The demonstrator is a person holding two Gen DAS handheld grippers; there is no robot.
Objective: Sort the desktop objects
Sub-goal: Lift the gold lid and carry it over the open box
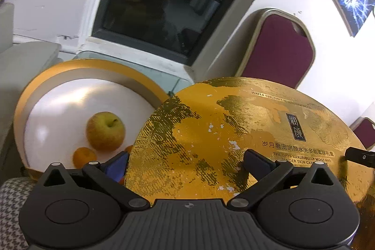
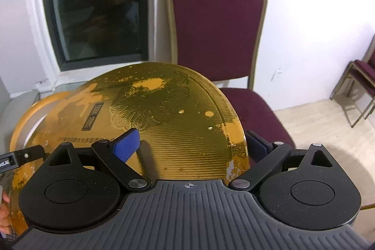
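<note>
Round gold lid [image 1: 234, 137] held tilted over the open round box [image 1: 46, 95], one gripper at each edge.

The left gripper [image 1: 187, 163] straddles the lid's left edge and the right gripper [image 2: 194, 142] its right edge, fingers widely spread; whether either truly clamps the lid I cannot tell. Left of the lid, inside the box, lie an apple [image 1: 105, 130] and an orange [image 1: 84, 157]. A maroon chair [image 2: 218, 39] stands behind the lid.

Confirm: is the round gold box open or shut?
Open. The lid is held tilted off the box, leaving the apple inside uncovered.
</note>
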